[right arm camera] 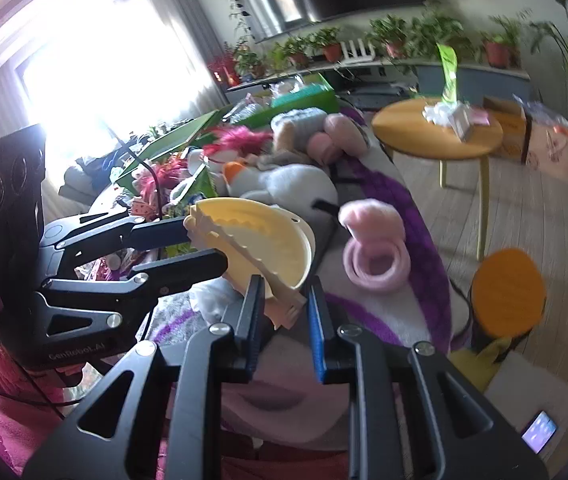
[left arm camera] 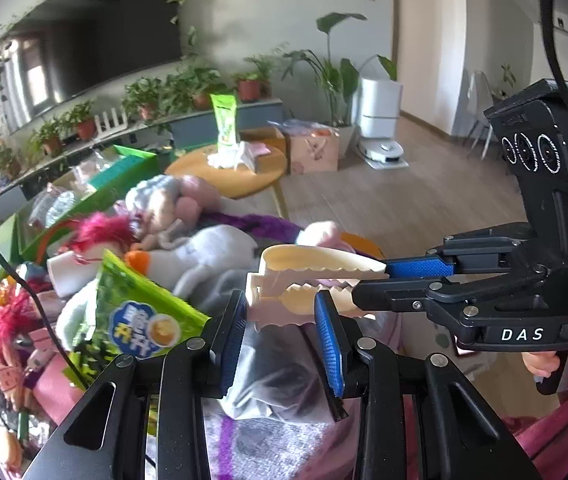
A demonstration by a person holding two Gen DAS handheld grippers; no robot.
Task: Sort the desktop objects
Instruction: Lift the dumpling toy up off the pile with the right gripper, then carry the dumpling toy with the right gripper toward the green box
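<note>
Both tools are lifting one cream dumpling mould above the cluttered worktop, so the step in hand looks like carrying it off to be sorted. The left hand-held gripper is clenched on the mould's hinge end, seen best from the right wrist, and the right hand-held gripper pinches its handle tabs from the other side. Next, I judge, one grip must let go so the other can carry it to a green box or another spot. The destination is not evident. The toys behind are blurred, and the window glare washes out the far end.
</note>
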